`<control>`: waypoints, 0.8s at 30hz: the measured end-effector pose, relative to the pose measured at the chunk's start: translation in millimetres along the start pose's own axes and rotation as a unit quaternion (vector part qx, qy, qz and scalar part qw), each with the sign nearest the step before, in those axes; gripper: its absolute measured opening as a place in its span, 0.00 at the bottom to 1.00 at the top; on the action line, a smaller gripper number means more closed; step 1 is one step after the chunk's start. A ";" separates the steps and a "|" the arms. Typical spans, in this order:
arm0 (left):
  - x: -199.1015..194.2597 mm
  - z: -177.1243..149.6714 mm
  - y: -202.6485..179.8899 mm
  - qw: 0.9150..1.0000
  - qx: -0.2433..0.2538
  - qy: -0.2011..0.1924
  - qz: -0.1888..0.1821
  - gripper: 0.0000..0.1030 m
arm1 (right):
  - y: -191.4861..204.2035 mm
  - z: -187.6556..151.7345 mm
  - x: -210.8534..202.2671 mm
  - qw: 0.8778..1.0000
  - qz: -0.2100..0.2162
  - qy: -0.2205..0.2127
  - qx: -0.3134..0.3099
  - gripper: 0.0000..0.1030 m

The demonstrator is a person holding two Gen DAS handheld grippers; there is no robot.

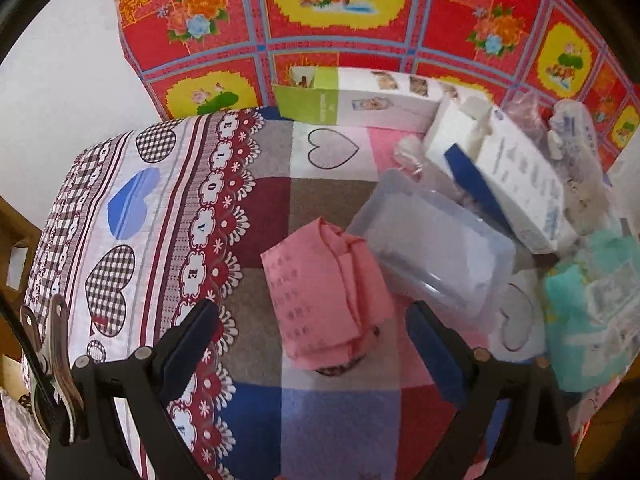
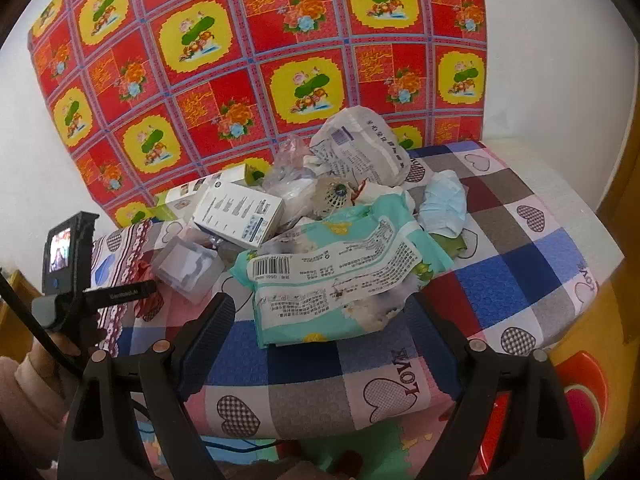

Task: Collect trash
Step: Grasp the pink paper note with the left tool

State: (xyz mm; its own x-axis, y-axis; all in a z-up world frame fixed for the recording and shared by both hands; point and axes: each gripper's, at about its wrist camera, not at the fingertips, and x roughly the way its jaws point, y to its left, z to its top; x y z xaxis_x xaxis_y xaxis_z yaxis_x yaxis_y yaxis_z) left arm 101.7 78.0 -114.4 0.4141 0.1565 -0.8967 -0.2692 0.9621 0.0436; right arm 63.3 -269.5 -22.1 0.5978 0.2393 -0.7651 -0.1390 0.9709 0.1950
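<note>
Barely started — left gripper (image 1: 312, 344) gapes wide and empty, the crumpled pink paper (image 1: 324, 296) just ahead between its fingers, while right gripper (image 2: 320, 340), equally open and empty, faces the torn teal plastic wrapper (image 2: 340, 268) — whole pile uncollected.

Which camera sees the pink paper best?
The left wrist view: the folded pink paper lies whole on the patchwork cloth, right between the open left tool's fingers. The right wrist view doesn't show it clearly.
</note>
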 end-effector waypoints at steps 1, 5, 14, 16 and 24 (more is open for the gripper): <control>2.4 0.3 -0.5 1.000 0.001 0.002 -0.001 0.95 | 0.9 0.0 0.0 1.000 -0.003 0.000 0.000 0.87; 14.1 2.8 -2.7 1.000 0.007 0.010 -0.008 0.94 | 4.4 -1.5 0.8 1.000 -0.012 0.004 0.000 0.87; 36.0 7.1 1.7 1.000 -0.006 0.025 -0.014 0.82 | 10.0 -2.4 2.8 1.000 -0.017 0.010 0.003 0.87; 36.9 7.4 3.3 1.000 -0.009 0.019 -0.015 0.81 | 13.4 -2.4 4.6 1.000 -0.016 0.014 0.000 0.87; 35.4 4.3 6.5 1.000 -0.012 0.012 -0.014 0.81 | 27.9 -3.7 9.7 1.000 0.002 0.023 -0.001 0.87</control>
State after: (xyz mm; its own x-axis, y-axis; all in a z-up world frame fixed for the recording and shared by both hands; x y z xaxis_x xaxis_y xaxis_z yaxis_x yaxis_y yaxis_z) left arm 118.4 90.7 -144.0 0.4007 0.1238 -0.9078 -0.2780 0.9606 0.0083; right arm 62.3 -240.1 -26.5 0.5597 0.2430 -0.7923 -0.1425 0.9700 0.1969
